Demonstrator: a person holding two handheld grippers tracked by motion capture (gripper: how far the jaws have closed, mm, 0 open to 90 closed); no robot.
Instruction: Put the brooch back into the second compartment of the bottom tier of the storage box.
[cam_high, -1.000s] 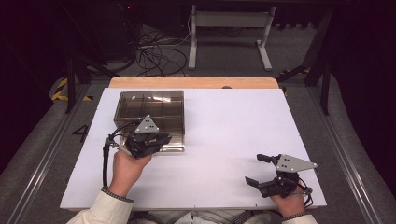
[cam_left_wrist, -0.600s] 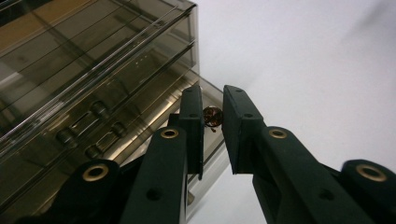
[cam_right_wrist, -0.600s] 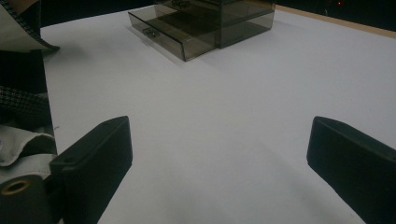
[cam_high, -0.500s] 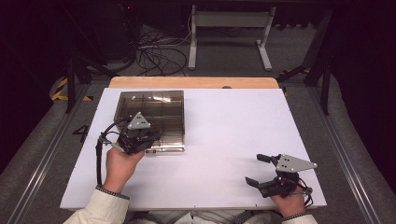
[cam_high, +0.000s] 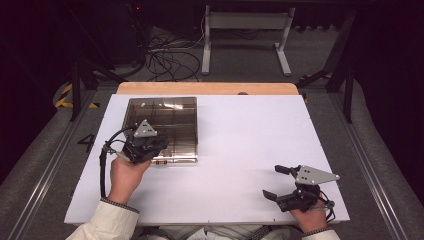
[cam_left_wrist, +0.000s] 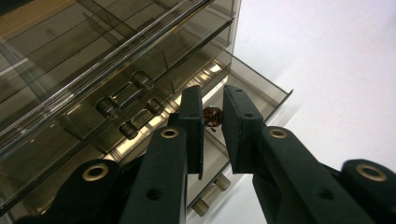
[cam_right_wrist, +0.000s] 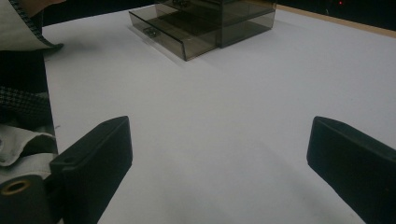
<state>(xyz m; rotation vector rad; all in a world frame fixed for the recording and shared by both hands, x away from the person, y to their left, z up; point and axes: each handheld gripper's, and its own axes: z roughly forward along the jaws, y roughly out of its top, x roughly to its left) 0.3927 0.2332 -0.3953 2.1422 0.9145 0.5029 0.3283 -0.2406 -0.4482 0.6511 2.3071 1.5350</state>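
Note:
A smoked clear drawer box (cam_high: 162, 120) stands at the table's left rear. Its bottom drawer (cam_left_wrist: 252, 88) is pulled out a little. A small brown coin-like piece (cam_left_wrist: 213, 115) lies inside that drawer. My left gripper (cam_high: 157, 146) hovers at the box's front left corner, just above the drawer. In the left gripper view its jaws (cam_left_wrist: 212, 93) stand a narrow gap apart with nothing between them. My right gripper (cam_high: 272, 181) rests near the front right of the table. It is wide open (cam_right_wrist: 219, 140) and holds nothing, and the box (cam_right_wrist: 219, 18) sits far ahead of it.
White paper (cam_high: 250, 135) covers the table, with a wooden strip (cam_high: 207, 88) along the far edge. A black cable (cam_high: 103, 160) loops from the left gripper past the hand. Metal rails run along both table sides. A sleeve (cam_right_wrist: 23, 28) shows at the left of the right gripper view.
The left hand and its gripper have drifted a little to the left along the box's front. The right gripper has stayed in place.

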